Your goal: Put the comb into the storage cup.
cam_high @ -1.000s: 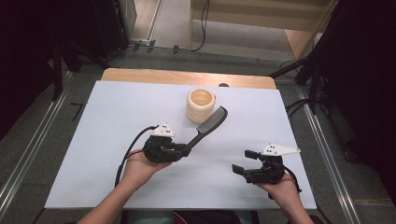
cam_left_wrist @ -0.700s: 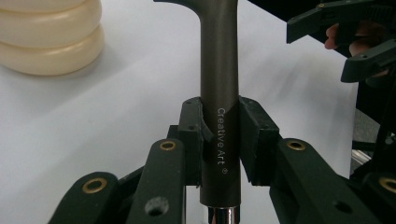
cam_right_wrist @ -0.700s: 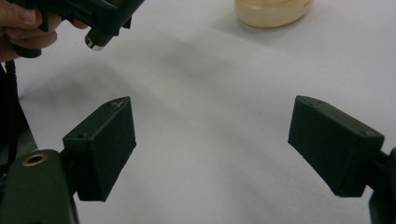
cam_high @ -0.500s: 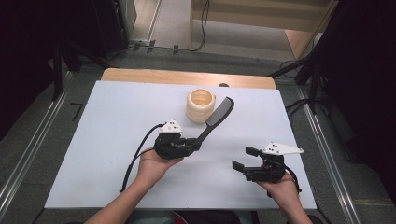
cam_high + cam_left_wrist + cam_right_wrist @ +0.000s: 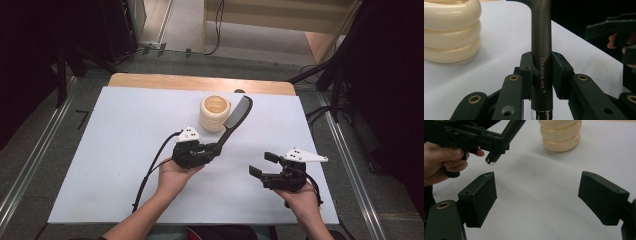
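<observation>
Left tool clamps a dark brush beside the cream ringed holder; right tool gapes wide near the bench's near edge.

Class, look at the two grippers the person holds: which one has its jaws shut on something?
The left gripper. Its jaws clamp the dark handle of the brush beside the cream holder; the right gripper hangs open, holding nothing.

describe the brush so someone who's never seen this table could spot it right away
On the white table, look just right of the cream ribbed cup near the far edge. The brush is the long dark grey tool slanting up beside the cup, its handle clamped in the left gripper. It is the one slim dark object there, with "Creative Art" printed on the handle and a flat head at its far end.
</observation>
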The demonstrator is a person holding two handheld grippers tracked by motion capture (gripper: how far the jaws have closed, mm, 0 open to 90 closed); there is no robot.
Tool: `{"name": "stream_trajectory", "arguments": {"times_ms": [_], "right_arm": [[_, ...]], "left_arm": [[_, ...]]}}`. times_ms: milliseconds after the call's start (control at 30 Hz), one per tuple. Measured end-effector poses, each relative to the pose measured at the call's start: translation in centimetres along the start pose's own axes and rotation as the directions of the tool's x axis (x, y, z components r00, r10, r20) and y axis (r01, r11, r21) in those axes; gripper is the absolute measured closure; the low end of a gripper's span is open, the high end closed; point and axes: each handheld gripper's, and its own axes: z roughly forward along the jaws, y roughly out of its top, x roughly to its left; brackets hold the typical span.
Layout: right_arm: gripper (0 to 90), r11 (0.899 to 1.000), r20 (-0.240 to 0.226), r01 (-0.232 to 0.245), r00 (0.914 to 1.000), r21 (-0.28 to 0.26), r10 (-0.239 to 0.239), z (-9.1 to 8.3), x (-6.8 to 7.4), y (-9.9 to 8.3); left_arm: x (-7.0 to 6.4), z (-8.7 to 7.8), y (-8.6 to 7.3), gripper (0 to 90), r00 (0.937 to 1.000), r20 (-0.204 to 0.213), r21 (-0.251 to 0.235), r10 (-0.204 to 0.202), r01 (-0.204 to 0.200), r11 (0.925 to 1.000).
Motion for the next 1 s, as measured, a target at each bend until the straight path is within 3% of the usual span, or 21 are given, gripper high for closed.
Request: {"name": "stream_trajectory", "arguments": {"times_ms": [100,267,467,600,1000], "right_arm": [[13.3,1.0,0.012,-0.017,0.9998,-0.015,0.017,0.3,0.1,0.6],[13.3,0.999,0.035,-0.043,0.9984,-0.024,0.043,0.7,0.2,1.1],[13.3,0.997,0.053,-0.067,0.9962,-0.037,0.069,1.3,0.4,1.7],[13.3,0.994,0.052,-0.095,0.9939,-0.054,0.097,1.7,0.3,2.2],[13.5,0.99,0.074,-0.117,0.9897,-0.075,0.122,2.9,0.3,3.2]], "left_arm": [[-0.3,0.8,-0.1,73.4,0.9998,0.008,0.001,-0.021,0.021,0.9998],[-0.6,1.3,-0.2,73.3,0.9999,0.002,-0.008,-0.014,0.014,0.9999],[-0.8,2.2,-0.2,73.4,0.9995,-0.019,-0.049,-0.027,0.026,0.9985],[-0.9,2.5,-0.2,73.4,0.9993,-0.011,-0.062,-0.035,0.034,0.9975],[-1.2,3.7,-0.3,73.3,0.9992,-0.013,-0.069,-0.037,0.036,0.997]]}}
